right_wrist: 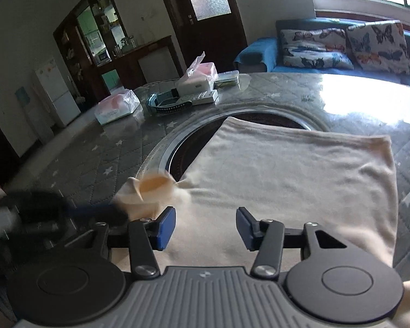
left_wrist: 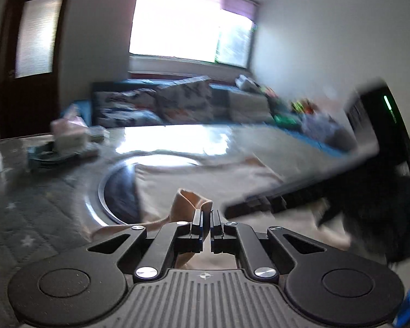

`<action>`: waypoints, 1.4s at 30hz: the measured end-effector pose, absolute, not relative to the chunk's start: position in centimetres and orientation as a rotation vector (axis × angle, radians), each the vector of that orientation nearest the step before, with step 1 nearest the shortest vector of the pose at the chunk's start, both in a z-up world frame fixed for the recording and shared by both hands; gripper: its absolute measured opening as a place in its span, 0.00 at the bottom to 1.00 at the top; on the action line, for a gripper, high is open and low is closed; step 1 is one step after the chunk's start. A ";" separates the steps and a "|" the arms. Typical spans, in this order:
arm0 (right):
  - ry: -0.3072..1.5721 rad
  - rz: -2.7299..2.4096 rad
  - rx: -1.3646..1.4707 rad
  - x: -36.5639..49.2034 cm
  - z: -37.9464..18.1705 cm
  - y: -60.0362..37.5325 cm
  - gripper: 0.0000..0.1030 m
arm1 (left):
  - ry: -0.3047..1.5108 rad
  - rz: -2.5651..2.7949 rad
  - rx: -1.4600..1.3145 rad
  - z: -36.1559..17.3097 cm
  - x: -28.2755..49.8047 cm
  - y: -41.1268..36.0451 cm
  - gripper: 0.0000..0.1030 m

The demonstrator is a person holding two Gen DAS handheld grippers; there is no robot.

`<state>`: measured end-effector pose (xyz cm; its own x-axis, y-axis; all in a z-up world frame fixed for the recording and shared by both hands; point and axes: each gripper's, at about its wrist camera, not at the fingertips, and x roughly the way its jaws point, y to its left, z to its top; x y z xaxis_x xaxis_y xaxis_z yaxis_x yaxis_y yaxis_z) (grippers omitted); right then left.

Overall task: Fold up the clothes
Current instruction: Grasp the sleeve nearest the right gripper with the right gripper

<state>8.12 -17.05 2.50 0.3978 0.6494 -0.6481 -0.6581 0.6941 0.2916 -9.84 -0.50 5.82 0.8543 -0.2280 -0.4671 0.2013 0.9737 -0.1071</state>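
A cream garment (right_wrist: 287, 175) lies partly folded on the grey quilted table, over a round inset. In the left wrist view my left gripper (left_wrist: 207, 216) is shut on a bunched piece of the same cream cloth (left_wrist: 188, 205), lifted a little off the table. From the right wrist view that gripper shows as a dark blur (right_wrist: 68, 213) at the left, with the raised cloth tip (right_wrist: 150, 191) beside it. My right gripper (right_wrist: 206, 227) hangs open over the near part of the garment, nothing between its blue pads (right_wrist: 165, 228). The right gripper appears as a black blur (left_wrist: 341, 186) in the left view.
A round metal-rimmed inset (right_wrist: 161, 150) sits in the table under the garment's far left corner. Tissue packs (right_wrist: 117, 106), a white box (right_wrist: 196, 82) and small items stand at the far left of the table. A blue sofa with butterfly cushions (right_wrist: 341, 46) is behind.
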 end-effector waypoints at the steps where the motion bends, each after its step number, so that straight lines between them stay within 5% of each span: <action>1: 0.822 0.826 -0.001 8.2 2.4 -17.1 0.49 | 0.512 -0.227 -0.048 5.5 -9.7 -0.9 0.05; 16: 0.944 0.860 0.089 9.5 0.0 -15.1 0.52 | 0.571 -0.255 -0.049 4.4 -10.7 0.5 0.14; 20: 0.961 0.865 0.085 9.3 -0.8 -14.2 0.52 | 0.561 -0.201 -0.056 4.5 -11.9 2.3 0.32; 30: 0.920 0.858 0.014 9.0 -1.0 -12.7 0.50 | 0.571 -0.033 -0.105 4.4 -13.4 6.6 0.45; 36: 0.912 0.874 -0.020 8.5 -0.5 -12.3 0.15 | 0.616 -0.017 -0.093 3.6 -13.6 5.9 0.54; 42: 0.837 0.887 -0.054 7.7 2.0 -12.5 0.06 | 0.643 -0.017 -0.088 3.1 -13.0 5.1 0.64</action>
<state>7.69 -12.52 1.99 0.3443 0.6628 -0.6650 -0.7027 0.6516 0.2856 -13.04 5.13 3.07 0.8004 -0.0432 -0.5979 -0.0117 0.9961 -0.0876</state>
